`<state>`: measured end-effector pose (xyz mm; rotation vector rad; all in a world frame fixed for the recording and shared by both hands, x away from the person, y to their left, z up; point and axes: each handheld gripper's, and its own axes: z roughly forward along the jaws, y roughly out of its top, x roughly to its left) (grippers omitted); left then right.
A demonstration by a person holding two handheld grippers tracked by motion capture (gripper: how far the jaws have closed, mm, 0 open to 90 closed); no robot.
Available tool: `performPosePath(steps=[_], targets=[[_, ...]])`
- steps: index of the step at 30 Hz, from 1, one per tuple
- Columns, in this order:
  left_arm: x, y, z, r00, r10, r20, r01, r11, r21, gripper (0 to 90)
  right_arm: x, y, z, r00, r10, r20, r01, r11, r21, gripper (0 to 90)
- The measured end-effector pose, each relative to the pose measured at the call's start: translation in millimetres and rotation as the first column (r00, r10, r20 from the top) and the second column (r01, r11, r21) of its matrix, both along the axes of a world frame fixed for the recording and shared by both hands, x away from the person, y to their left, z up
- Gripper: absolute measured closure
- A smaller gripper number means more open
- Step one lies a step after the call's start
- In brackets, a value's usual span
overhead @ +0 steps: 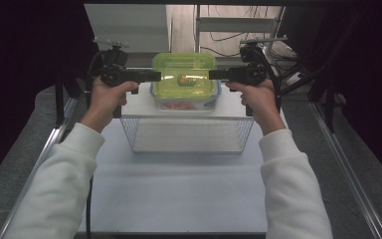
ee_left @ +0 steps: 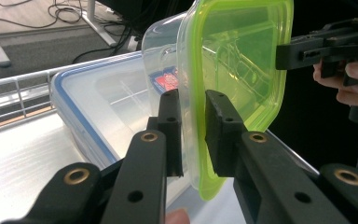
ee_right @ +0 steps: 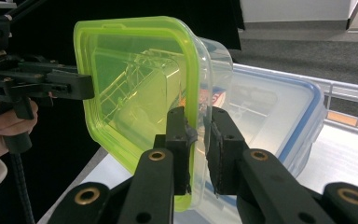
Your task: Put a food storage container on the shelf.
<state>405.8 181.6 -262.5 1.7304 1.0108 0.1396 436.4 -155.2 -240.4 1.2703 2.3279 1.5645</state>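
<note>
A clear box with a lime-green lid hangs in the air between my two grippers, just above a clear box with a blue-rimmed lid. My left gripper is shut on the green-lidded box's left rim, and my right gripper is shut on its right rim. In the left gripper view my gripper clamps the edge of the green-lidded box, with the blue-rimmed box behind. In the right gripper view my gripper clamps the opposite edge of the green-lidded box. Something orange shows through the lid.
A wire basket stands on the white table, in front of the raised platform that bears the blue-rimmed box. Metal rails run along both table sides. Cables and a stand lie on the floor behind.
</note>
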Motion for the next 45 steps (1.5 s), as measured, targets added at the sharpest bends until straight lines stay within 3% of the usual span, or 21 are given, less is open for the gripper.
performPosePath(steps=[7,17,23,26,31,35,39,42,45], targets=[[10.0,-2.8,-0.4,0.9987,0.026,-0.045,-0.027,0.9994,-0.02,73.2,10.3,4.7,1.0,0.9993,-0.032,-0.019,0.032,0.999,-0.008,75.7],[28.1,-1.0,-6.0,0.9908,0.078,-0.11,-0.084,0.9955,-0.044,63.8,25.8,8.9,-9.3,0.9948,-0.086,-0.054,0.087,0.996,0.009,66.2],[34.5,-2.1,-9.7,0.9896,0.11,-0.092,-0.116,0.9914,-0.06,53.9,31.7,6.3,-16.2,0.991,-0.11,-0.076,0.115,0.992,0.057,62.1],[35.1,-2.1,-10.8,0.9878,0.13,-0.085,-0.135,0.9896,-0.05,46.1,33.5,4.8,-18.1,0.9888,-0.131,-0.072,0.134,0.99,0.047,51.5],[34.4,-0.3,-9.7,0.9887,0.138,-0.058,-0.142,0.9874,-0.07,31.0,32.2,0.2,-20.8,0.9867,-0.143,-0.078,0.148,0.987,0.068,44.5],[28.7,4.6,-4.7,0.9905,0.132,-0.04,-0.135,0.9865,-0.092,28.6,27.2,-6.7,-16.8,0.9871,-0.145,-0.068,0.15,0.986,0.079,44.1],[17.7,8.6,-0.7,0.9919,0.126,-0.015,-0.127,0.9903,-0.057,35.2,19.3,-15.0,-9.8,0.9884,-0.141,-0.056,0.144,0.988,0.057,45.1],[5.7,13.1,1.8,0.9937,0.112,-0.001,-0.112,0.9934,-0.026,50.1,10.4,-21.6,-6.4,0.9908,-0.125,-0.052,0.127,0.991,0.035,45.7],[-4.9,17.6,-2.5,0.9939,0.105,-0.034,-0.104,0.9939,0.039,72.6,0.7,-31.0,-6.4,0.9917,-0.114,-0.06,0.115,0.993,0.018,46.0]])
